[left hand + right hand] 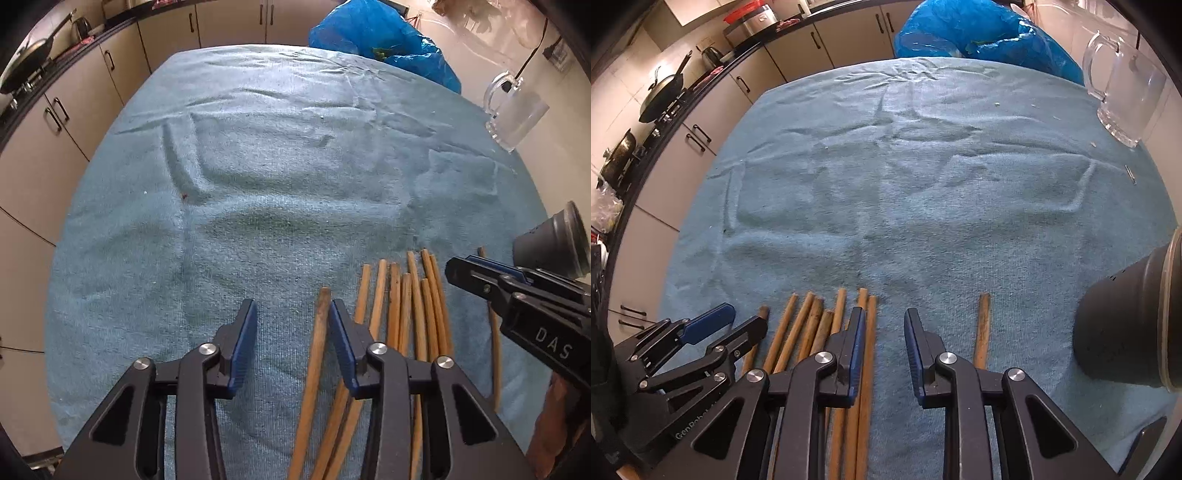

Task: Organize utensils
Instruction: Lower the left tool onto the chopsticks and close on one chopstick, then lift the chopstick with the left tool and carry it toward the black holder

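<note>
Nothing looks sorted yet. The wooden chopsticks (402, 314) lie loose in a rough row on the blue towel (258, 184) that covers the surface, and 1 stray chopstick (982, 332) lies apart from the row, on the side toward the dark cup (1123, 332). That cup lies tipped on its side near the row and seems the likely holder; the glass mug (1123, 85) stands far beyond the row, at the towel's far edge. No chopstick is in either vessel, so the whole job is judged still ahead.

Both tools point steeply down at the row. The left tool (291, 317) is partly open with only towel between its pads, the outermost stick just beside 1 pad. The right tool (884, 328) is narrowly open, empty, between the row and the stray stick.
</note>
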`<state>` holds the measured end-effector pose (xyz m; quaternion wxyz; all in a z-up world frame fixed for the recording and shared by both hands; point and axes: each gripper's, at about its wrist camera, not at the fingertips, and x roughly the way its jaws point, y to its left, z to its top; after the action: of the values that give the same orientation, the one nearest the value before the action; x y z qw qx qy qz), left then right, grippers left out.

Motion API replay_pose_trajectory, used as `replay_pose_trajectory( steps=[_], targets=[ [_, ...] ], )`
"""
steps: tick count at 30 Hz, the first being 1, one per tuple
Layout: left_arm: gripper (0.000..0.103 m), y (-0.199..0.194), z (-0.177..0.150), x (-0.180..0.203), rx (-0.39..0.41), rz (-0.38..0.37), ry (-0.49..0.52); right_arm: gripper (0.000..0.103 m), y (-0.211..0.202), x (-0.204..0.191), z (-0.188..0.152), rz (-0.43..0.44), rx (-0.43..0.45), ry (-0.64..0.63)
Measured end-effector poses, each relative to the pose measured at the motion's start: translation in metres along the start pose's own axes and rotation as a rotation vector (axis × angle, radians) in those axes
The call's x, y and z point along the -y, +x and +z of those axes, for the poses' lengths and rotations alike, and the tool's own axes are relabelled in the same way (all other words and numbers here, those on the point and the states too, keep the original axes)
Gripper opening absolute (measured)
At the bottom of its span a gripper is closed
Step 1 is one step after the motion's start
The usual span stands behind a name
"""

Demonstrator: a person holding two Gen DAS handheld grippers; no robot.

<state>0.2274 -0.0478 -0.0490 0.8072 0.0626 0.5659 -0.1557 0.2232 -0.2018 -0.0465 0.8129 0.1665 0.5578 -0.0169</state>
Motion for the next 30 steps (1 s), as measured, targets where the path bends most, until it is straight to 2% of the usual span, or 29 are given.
replay_pose_trajectory(
  steps=[2, 4, 9, 12, 17, 21, 25, 27, 28, 30],
  targets=[
    [0.027, 0.000, 0.000, -0.001, 0.007, 0.022, -0.002, 0.023, -0.001, -0.001, 0.001, 0.014, 0.000, -0.002],
    [0.022, 0.000, -0.001, -0.005, 0.008, 0.036, -0.008, 0.023, -0.002, -0.006, 0.000, 0.024, 0.009, -0.018],
    [0.020, -0.002, -0.003, -0.014, 0.008, 0.039, -0.034, 0.023, 0.000, -0.017, 0.002, 0.066, 0.013, -0.036],
    [0.020, -0.002, -0.003, -0.014, 0.010, 0.043, -0.031, 0.018, 0.006, -0.023, 0.005, 0.078, 0.001, -0.038],
    [0.020, -0.001, -0.002, -0.013, 0.011, 0.049, -0.028, 0.015, 0.018, -0.025, 0.013, 0.066, -0.021, -0.018],
    [0.019, -0.001, -0.001, -0.012, 0.012, 0.051, -0.025, 0.010, 0.028, -0.025, 0.018, 0.039, -0.065, -0.006],
    [0.019, 0.001, 0.003, -0.010, 0.008, 0.065, -0.019, 0.009, 0.032, -0.040, 0.022, -0.034, -0.089, -0.072],
    [0.014, 0.002, 0.004, -0.010, 0.012, 0.075, -0.022, 0.008, 0.033, -0.048, 0.022, -0.085, -0.090, -0.109],
    [0.007, 0.002, 0.004, -0.011, 0.016, 0.088, -0.028, 0.008, 0.034, -0.052, 0.022, -0.102, -0.086, -0.124],
    [0.007, 0.001, 0.005, -0.012, 0.020, 0.077, -0.034, 0.006, 0.034, -0.054, 0.023, -0.094, -0.074, -0.129]
  ],
)
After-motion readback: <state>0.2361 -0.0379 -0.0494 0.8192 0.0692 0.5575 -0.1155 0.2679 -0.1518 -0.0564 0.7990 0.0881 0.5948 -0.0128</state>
